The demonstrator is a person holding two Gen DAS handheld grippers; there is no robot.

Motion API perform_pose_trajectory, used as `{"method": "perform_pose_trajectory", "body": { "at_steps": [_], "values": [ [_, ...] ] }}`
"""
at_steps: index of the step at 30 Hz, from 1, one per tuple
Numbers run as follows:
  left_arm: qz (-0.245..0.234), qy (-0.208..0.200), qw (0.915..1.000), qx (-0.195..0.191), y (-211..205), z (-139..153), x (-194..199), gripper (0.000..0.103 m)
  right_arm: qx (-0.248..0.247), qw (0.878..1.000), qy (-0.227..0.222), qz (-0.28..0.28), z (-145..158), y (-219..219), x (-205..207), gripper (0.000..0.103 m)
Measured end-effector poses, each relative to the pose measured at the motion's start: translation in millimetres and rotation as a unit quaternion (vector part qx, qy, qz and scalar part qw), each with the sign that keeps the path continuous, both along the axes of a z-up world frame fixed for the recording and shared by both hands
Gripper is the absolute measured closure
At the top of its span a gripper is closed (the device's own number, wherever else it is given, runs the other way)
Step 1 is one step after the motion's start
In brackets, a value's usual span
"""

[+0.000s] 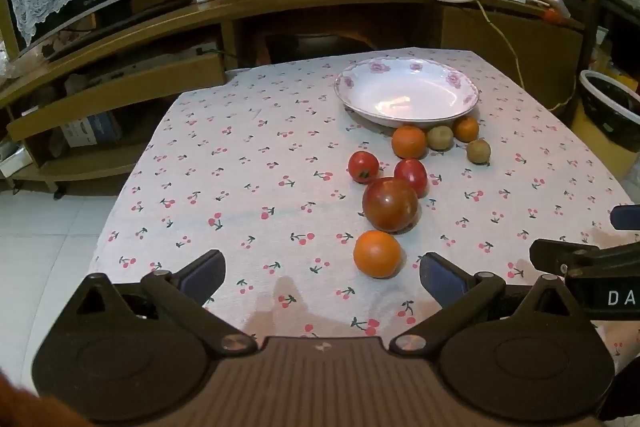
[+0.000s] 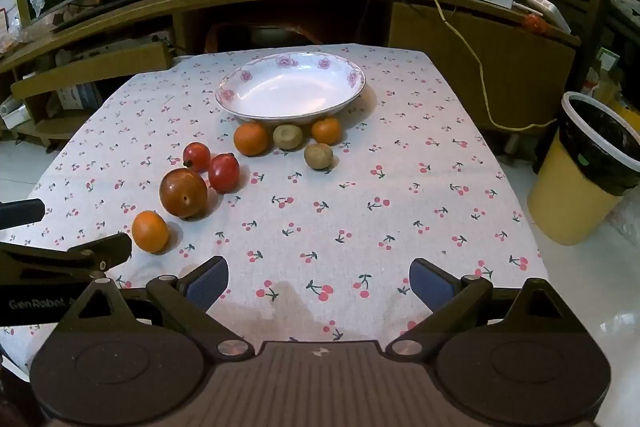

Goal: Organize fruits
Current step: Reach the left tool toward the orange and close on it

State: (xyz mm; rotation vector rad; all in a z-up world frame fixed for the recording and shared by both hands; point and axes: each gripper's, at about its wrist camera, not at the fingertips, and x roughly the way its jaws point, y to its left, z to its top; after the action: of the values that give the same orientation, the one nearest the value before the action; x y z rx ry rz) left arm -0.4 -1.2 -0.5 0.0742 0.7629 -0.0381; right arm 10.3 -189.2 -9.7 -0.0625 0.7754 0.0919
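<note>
Left wrist view shows both the left hand-held gripper (image 1: 322, 273) and right hand-held gripper (image 2: 319, 279) spread wide and empty at the worktop's (image 1: 240, 187) near edge, seemingly readied for the loose fruits (image 1: 390, 203) lying short of the empty plate (image 1: 406, 93) by the far edge.

Both wrist views angled down, sharing plate (image 1: 406, 93), table (image 2: 400, 187).

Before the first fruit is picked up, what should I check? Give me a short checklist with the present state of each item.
1. Left hand-held gripper open, nothing between pads: ok.
2. Right hand-held gripper open, nothing held: ok.
3. White flower-rimmed china plate has no fruit in it: ok.
4. Nearest round orange fruit lies apart from the big dark-red tomato: ok.
5. Fruit firmness: cannot tell.
</note>
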Motion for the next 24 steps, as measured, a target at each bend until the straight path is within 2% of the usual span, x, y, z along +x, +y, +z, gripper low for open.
{"method": "perform_pose_trajectory", "body": {
  "at_steps": [4,24],
  "values": [
    [0.001,0.001,1.0000,-0.008,3.3,-0.6,-2.4,0.000,0.001,1.000,0.006,-0.003,-4.2,-1.8,1.6,0.006],
    [-0.014,0.010,0.9998,0.010,-5.2,-6.6,6.5,0.000,0.007,1.000,0.021,-0.002,-14.2,-4.5,9.2,0.009]
  ]
}}
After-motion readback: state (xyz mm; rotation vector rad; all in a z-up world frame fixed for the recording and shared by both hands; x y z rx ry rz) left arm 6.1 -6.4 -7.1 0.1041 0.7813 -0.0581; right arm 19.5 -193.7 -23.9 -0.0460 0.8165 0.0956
